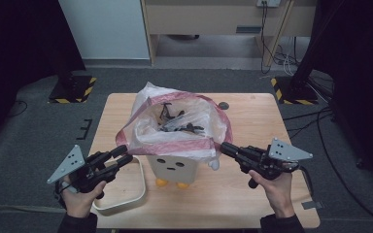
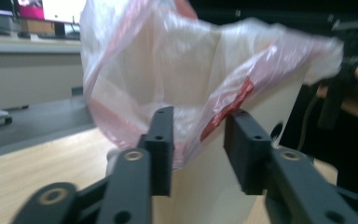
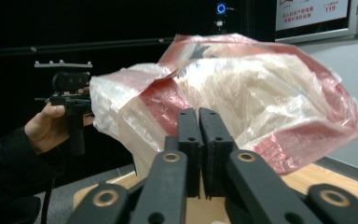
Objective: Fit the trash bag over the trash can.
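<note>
1. The plastic bag (image 1: 175,127) is lining the white bin (image 1: 174,169) standing mid-counter (image 1: 252,116).
2. The left gripper (image 1: 122,156) is sitting by the bag's left edge, jaws apart around the film, not pressing.
3. The right gripper (image 1: 224,147) is keeping its jaws together, pinching the bag's right edge.

bag (image 1: 175,131): clear plastic with a red band along its rim
bin (image 1: 172,169): cream-white, dark dot eyes, orange feet (a face pattern)
tray (image 1: 126,194): white
table (image 1: 252,121): pale wood
grippers' jaws: black
</note>
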A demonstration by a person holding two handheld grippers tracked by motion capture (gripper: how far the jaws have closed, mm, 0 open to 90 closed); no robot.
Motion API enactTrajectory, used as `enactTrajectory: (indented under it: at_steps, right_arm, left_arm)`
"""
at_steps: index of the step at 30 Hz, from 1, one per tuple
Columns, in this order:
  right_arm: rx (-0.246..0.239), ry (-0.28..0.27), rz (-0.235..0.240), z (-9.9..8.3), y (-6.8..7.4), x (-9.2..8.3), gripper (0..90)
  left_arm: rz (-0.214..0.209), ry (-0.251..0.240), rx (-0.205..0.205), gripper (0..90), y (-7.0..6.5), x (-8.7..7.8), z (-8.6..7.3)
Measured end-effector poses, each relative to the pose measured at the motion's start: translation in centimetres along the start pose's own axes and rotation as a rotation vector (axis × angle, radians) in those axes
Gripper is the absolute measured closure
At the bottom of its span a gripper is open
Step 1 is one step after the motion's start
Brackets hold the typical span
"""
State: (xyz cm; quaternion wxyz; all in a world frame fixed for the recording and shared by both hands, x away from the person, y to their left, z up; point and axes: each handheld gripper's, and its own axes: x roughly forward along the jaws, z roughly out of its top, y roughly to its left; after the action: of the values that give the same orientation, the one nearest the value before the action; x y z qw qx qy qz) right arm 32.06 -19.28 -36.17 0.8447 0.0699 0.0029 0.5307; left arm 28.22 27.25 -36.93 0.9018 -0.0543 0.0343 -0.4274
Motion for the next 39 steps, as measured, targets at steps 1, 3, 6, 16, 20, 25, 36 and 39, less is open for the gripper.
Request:
enactTrajectory:
  at_steps: [1, 3, 6, 16, 20, 25, 36, 39]
  right_arm:
    - [0.005, -0.009, 0.003, 0.2, 0.0, -0.1, 82.5]
    - [0.014, -0.024, 0.009, 0.5, 0.0, -0.3, 78.5]
    - [0.02, -0.046, 0.008, 1.0, 0.1, -0.4, 72.0]
    - [0.039, -0.1, -0.076, 3.4, -0.7, 0.3, 48.4]
    - [0.058, -0.096, -0.12, 4.4, -1.3, 1.6, 41.8]
    - [0.072, -0.022, -0.175, 5.0, -1.5, 3.5, 38.1]
    - [0.061, 0.056, -0.075, 3.6, 0.7, 4.3, 33.3]
    - [0.053, 0.063, -0.059, 3.2, 1.3, 4.0, 30.6]
  left_arm:
    - [0.0, -0.016, -0.005, 57.0, -0.1, -0.2, 0.2]
    - [-0.001, -0.046, -0.015, 52.1, -0.3, -0.5, 0.7]
    - [-0.005, -0.093, -0.031, 46.6, -0.5, -0.8, 1.4]
    - [0.158, -0.11, -0.089, 38.8, 0.9, 0.3, 2.9]
    - [0.205, -0.078, -0.113, 35.7, 1.7, 1.5, 2.8]
    - [0.185, -0.055, -0.115, 34.1, 1.3, 2.3, 2.3]
    - [0.168, -0.028, -0.106, 30.8, -0.4, 2.5, 1.8]
    - [0.163, -0.018, -0.109, 29.9, -0.9, 2.5, 1.4]
